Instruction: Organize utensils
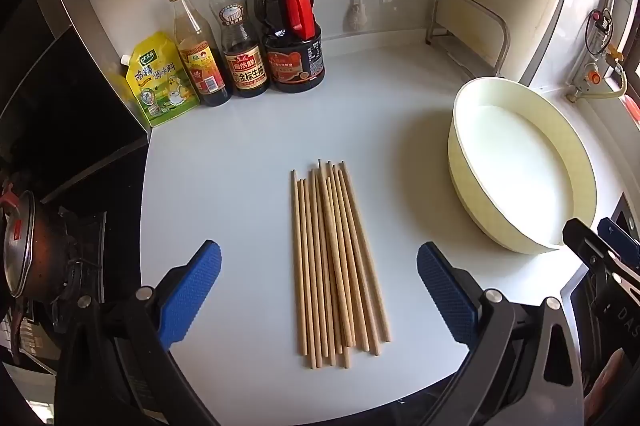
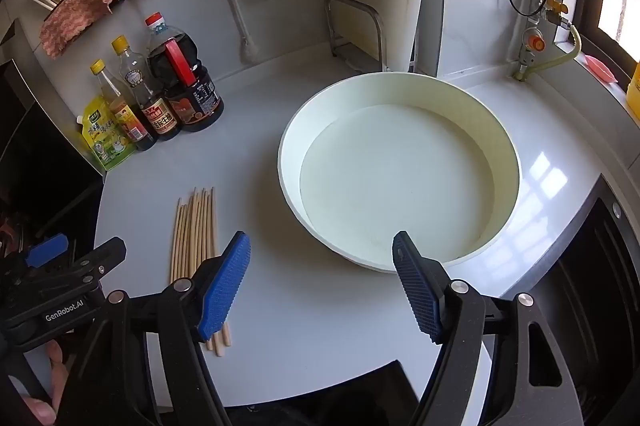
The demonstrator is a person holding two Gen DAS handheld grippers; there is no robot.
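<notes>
Chopsticks (image 1: 338, 258) lie in a loose bundle on the pale surface (image 1: 240, 166), directly ahead of the left hand-held gripper (image 1: 319, 290) and centred in the gap between its two blue-padded fingers (image 1: 192, 290), touching neither. This hand-held gripper is spread wide and holds nothing. The sticks are plain light wood, thin and straight, roughly a dozen, lying nearly parallel with a few crossing over the others; their narrow tips point away from the hand-held gripper and their thicker ends lie nearest it, unevenly aligned.

In the right wrist view the chopsticks (image 2: 196, 230) sit to the left of the right hand-held gripper (image 2: 321, 286), with the near ends of the bundle hidden behind its left blue finger (image 2: 224, 286). That hand-held gripper is also spread wide and empty, hovering above the surface and aimed at the near rim of a large round cream basin (image 2: 400, 90), which is empty. Part of a person's hand (image 2: 52, 378) shows at the lower left, under the black body of the other tool.

Measured from the chopsticks, the basin (image 1: 472, 170) stands to the right, near but apart. Beyond the chopsticks, to the left against the wall, stand a yellow seasoning pouch (image 1: 160, 82) and three sauce bottles (image 1: 244, 38) in a row. Farther left of the chopsticks, a dark pot (image 1: 28, 246) sits on a stove.
</notes>
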